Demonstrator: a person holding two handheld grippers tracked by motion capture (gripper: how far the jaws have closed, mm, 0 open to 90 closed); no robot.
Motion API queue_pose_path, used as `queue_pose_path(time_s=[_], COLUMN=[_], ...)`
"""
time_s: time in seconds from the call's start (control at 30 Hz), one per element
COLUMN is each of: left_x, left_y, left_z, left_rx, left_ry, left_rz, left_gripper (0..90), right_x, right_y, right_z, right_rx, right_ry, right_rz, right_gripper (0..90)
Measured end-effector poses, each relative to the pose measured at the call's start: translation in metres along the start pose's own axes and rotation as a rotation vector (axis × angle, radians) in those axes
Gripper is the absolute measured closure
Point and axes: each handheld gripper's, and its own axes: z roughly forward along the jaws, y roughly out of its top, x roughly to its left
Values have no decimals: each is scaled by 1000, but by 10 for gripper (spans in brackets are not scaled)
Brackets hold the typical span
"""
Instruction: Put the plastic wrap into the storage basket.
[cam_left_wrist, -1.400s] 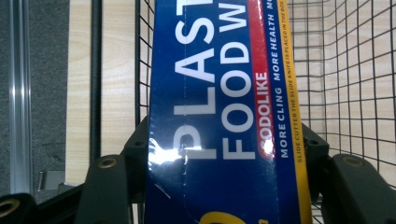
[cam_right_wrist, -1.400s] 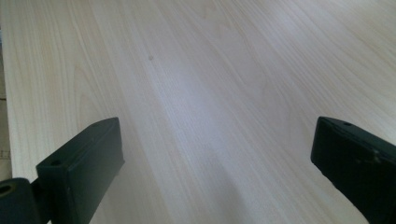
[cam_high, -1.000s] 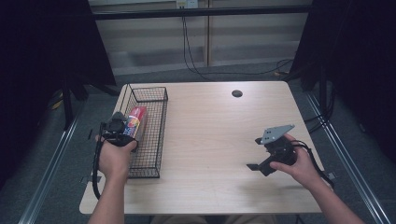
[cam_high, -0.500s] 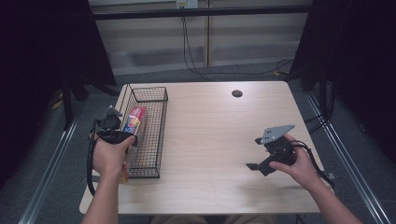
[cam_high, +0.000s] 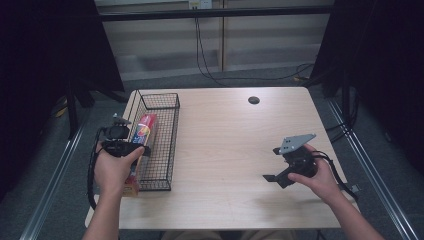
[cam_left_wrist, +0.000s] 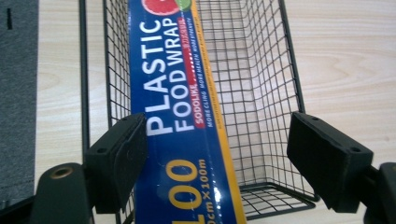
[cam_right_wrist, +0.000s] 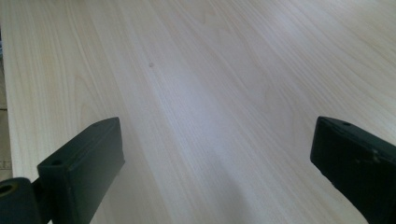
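1. The box of plastic food wrap (cam_left_wrist: 180, 116) lies lengthwise in the wire basket (cam_high: 167, 145), along its left wall, so I judge the placing done.
2. My left tool (cam_left_wrist: 217, 154) has just been opening. The box sits between its jaws, close against the left pad, but the right pad stands well clear of it, so nothing is clamped.
3. In the high view my left tool (cam_high: 131, 146) hangs over the near end of the basket, with the red and blue box (cam_high: 144, 131) running away from it toward the far end.
4. What is left, as I read it, is to draw the left tool up and back without dragging the box or catching the basket's rim.
5. My right tool (cam_high: 282, 172) waits over bare desk (cam_high: 230, 150) at the right side, jaws spread wide and empty, as the right gripper view (cam_right_wrist: 212, 158) shows.
6. A small dark round hole (cam_high: 254, 100) sits near the desk's far edge, well apart from everything. Nothing else lies on the desk to get in the way.
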Motion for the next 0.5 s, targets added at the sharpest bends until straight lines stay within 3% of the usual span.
queue_pose_path(time_s=[0.1, 0.5], left_x=[-6, -28], left_y=[-1, -7], left_z=[-2, -3], left_rx=[-17, -51], left_ry=[-10, -118], left_rz=[30, 147], left_gripper=[198, 142], right_x=[0, 0], right_y=[0, -3], right_z=[0, -1], right_rx=[1, -6], right_ry=[-4, -10], right_rz=[-1, 12], right_gripper=[23, 23])
